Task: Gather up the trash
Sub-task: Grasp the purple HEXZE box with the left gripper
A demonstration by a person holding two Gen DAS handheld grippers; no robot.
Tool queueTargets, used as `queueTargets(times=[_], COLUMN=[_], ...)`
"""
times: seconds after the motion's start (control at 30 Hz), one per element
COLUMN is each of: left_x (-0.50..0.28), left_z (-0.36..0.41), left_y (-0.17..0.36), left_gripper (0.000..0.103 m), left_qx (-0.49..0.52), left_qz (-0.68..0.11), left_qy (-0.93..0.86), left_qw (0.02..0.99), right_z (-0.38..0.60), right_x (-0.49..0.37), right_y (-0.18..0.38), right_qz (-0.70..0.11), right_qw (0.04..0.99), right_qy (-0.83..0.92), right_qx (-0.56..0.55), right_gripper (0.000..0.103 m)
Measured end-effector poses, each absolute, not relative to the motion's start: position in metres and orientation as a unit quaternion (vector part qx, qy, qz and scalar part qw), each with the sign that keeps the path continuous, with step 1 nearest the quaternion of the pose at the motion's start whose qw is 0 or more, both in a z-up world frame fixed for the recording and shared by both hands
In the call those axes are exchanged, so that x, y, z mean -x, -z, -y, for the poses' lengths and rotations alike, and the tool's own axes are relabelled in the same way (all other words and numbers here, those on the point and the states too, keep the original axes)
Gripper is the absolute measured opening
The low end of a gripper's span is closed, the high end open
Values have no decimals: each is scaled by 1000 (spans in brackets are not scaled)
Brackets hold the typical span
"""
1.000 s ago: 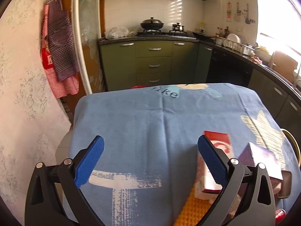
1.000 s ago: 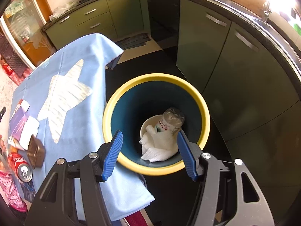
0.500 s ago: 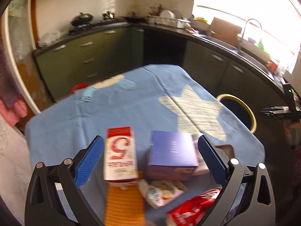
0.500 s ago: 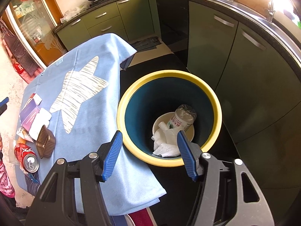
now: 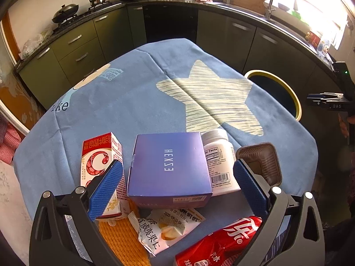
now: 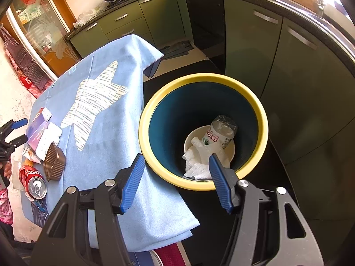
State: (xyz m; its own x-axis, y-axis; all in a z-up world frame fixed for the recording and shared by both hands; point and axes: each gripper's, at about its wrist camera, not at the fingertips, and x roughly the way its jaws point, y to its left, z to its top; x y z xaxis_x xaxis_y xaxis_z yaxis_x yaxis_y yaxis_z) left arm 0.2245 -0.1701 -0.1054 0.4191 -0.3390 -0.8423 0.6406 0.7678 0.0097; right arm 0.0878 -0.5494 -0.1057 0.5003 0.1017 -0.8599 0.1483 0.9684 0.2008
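My left gripper (image 5: 177, 185) is open and empty, hovering over a purple box (image 5: 169, 168) on the blue tablecloth (image 5: 133, 93). Around the box lie a red-and-white carton (image 5: 97, 153), a white pill bottle (image 5: 218, 161), a brown plastic tray (image 5: 261, 164), a snack wrapper (image 5: 164, 226), an orange foam net (image 5: 122, 241) and a red cola can (image 5: 219, 241). My right gripper (image 6: 175, 178) is open and empty above the near rim of the yellow-rimmed bin (image 6: 263, 119). The bin holds a plastic bottle (image 6: 220, 134), a white bowl and crumpled white paper (image 6: 195, 166).
The bin (image 5: 288, 93) stands on the dark floor off the table's right edge. Green kitchen cabinets (image 6: 250, 35) run behind and right of it. The tablecloth hangs over the table's corner (image 6: 155, 217) near the bin. A stove with a wok (image 5: 65, 14) is far back.
My left gripper has swung right and tilted down, from the bare cloth to over the purple box and trash pile. My right gripper has drawn back a little from above the bin.
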Motion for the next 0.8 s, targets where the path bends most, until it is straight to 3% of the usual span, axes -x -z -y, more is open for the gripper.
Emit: queueTargets(times=[0.3,0.67,0.8], left_x=[-234,-249,-253], left_z=[174,177,177], left_y=[124,136,144], left_gripper=[96,77,77], left_qx=[-183,-175,-179], left_qz=[-472,-498,-505], left_qy=[286,281,277], left_qw=[814,801,798], right_z=[549,547,549], right_x=[-89,-90,-91], right_y=[110,119,121], right_qz=[-502,-505,-508], right_qw=[856,853,851], right_qy=[10,6,5], right_qx=[-127,-129,-132], right_gripper=[58,59,59])
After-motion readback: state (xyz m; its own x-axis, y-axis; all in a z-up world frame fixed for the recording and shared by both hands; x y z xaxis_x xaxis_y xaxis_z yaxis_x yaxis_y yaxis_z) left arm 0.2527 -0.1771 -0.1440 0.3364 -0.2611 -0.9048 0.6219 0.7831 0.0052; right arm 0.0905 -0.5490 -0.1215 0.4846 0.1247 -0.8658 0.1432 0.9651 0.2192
